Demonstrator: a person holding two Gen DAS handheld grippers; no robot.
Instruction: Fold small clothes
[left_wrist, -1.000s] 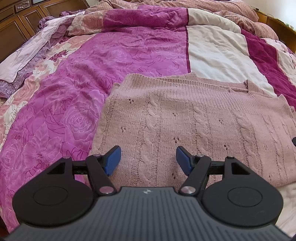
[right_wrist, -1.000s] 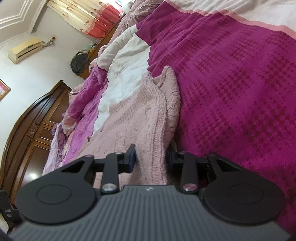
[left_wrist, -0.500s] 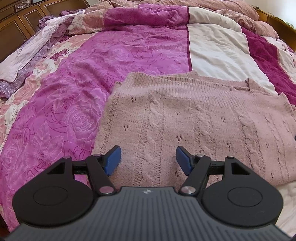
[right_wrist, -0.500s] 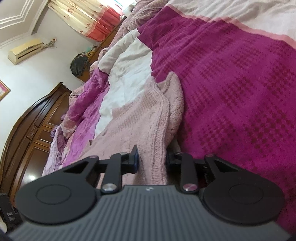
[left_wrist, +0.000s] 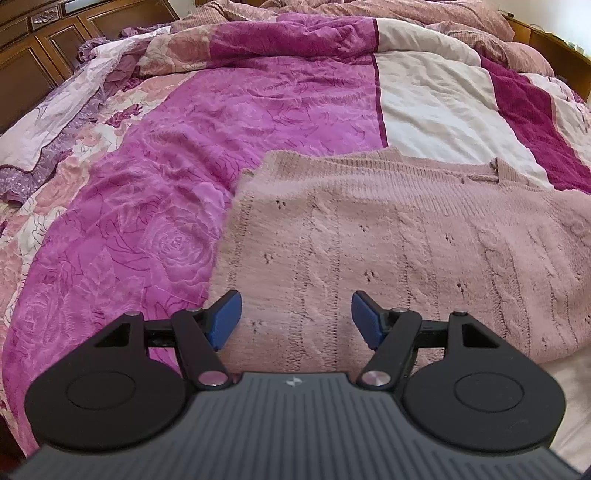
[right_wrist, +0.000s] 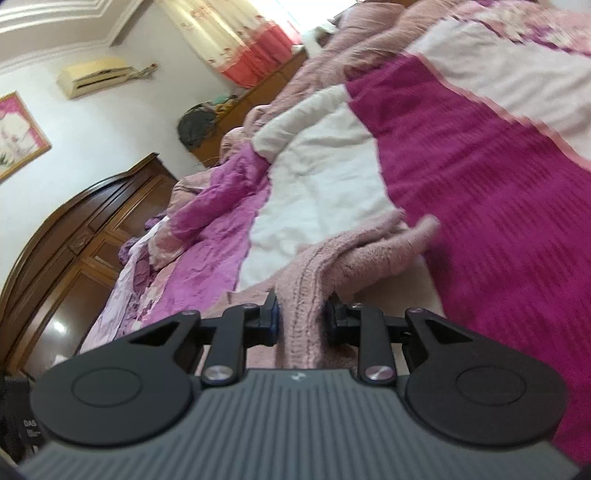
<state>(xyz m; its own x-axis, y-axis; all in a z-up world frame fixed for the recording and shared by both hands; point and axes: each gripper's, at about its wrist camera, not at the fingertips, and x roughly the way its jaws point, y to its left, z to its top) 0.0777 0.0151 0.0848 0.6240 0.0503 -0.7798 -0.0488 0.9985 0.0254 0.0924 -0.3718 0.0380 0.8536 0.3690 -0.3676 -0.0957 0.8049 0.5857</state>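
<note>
Gripper body, left wrist view: a small pale emblem (left_wrist: 292, 382) sits at the top middle of the ribbed grey housing; a mark, no letters to make out.
Gripper body, right wrist view: the same small emblem (right_wrist: 296, 376) shows on that housing, again with no letters.
Dark object at the lower left edge, right wrist view: white print (right_wrist: 30, 427) that starts with what looks like "DAS", too blurred and cut off to read further.
Elsewhere: nothing legible.

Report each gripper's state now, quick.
Left gripper: open, holding nothing, above the pink knitted sweater.
Right gripper: shut on a bunched edge of the sweater; its jaws have just been closing.
</note>
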